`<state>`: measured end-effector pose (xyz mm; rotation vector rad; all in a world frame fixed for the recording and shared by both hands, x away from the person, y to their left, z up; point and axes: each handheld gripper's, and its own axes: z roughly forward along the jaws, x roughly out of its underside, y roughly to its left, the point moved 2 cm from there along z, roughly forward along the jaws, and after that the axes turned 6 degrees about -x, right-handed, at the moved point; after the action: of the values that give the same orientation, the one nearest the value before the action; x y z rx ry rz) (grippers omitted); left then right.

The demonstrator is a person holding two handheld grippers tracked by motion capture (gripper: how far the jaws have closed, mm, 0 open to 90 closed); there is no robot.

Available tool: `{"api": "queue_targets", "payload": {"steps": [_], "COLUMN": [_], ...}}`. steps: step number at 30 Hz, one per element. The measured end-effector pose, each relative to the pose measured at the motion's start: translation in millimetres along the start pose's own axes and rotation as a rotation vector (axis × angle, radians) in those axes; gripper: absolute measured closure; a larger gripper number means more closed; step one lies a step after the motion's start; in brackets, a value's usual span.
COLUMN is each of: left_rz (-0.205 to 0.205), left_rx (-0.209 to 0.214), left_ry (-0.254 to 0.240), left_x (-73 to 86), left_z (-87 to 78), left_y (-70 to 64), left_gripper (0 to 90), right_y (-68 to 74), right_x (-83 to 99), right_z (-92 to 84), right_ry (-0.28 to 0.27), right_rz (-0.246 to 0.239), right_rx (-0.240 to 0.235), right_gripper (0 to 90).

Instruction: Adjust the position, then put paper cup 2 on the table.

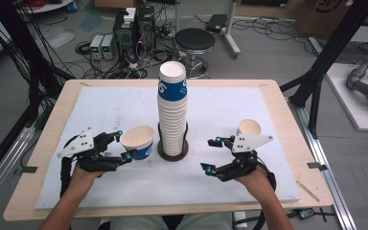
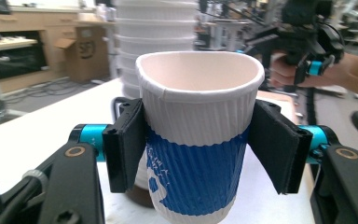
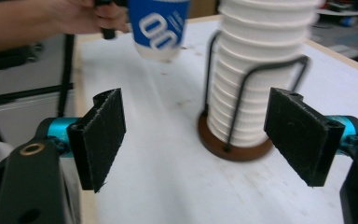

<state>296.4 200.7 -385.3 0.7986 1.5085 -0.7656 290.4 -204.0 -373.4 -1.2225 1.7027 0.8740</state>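
My left gripper [image 1: 127,143] is shut on a white and blue paper cup [image 1: 138,141], held upright just left of the tall cup stack [image 1: 172,108]. In the left gripper view both pads press the ribbed sides of the cup [image 2: 200,140]. The stack stands in a black wire holder with a round brown base [image 3: 233,149]. To the right of the stack, my right gripper [image 1: 213,154] is open with nothing between its pads [image 3: 100,135]. Its jaws point toward the stack [image 3: 256,70]. A single paper cup [image 1: 249,127] stands on the mat just behind the right gripper.
A white mat [image 1: 100,110] covers most of the wooden table [image 1: 287,120]. Beyond the far edge are a black stool [image 1: 195,40], computer boxes [image 1: 133,28] and loose cables on the floor. Black frame posts [image 1: 326,57] rise at both sides.
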Motion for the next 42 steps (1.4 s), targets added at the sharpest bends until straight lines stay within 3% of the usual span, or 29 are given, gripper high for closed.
{"api": "queue_targets", "payload": {"steps": [10, 16, 20, 28, 42], "left_rz": [-0.019, -0.029, -0.031, -0.018, -0.026], "left_rx": [-0.149, -0.253, -0.290, -0.326, -0.352], "left_ry": [-0.046, -0.068, -0.075, -0.067, -0.087], "left_x": [-0.3, 2.0, 2.5, 2.2, 3.1], "left_z": [-18.9, -30.8, -36.7, -43.6, -43.3], "left_y": [20.6, 34.4, 40.4, 44.2, 52.9], "left_gripper": [36.9, 36.8, 36.9, 36.8, 36.6], "right_y": [-10.0, -13.4, -15.4, -16.7, -15.0], "right_x": [18.2, 23.4, 24.6, 29.8, 31.0], "right_z": [-22.1, -30.7, -34.5, -40.8, -42.2], "right_ry": [0.000, -0.008, -0.015, -0.021, -0.024], "right_rz": [0.033, 0.047, 0.056, 0.078, 0.081], "right_rx": [0.119, 0.161, 0.183, 0.208, 0.219], "right_gripper": [21.2, 21.2, 21.2, 21.2, 21.2]}}
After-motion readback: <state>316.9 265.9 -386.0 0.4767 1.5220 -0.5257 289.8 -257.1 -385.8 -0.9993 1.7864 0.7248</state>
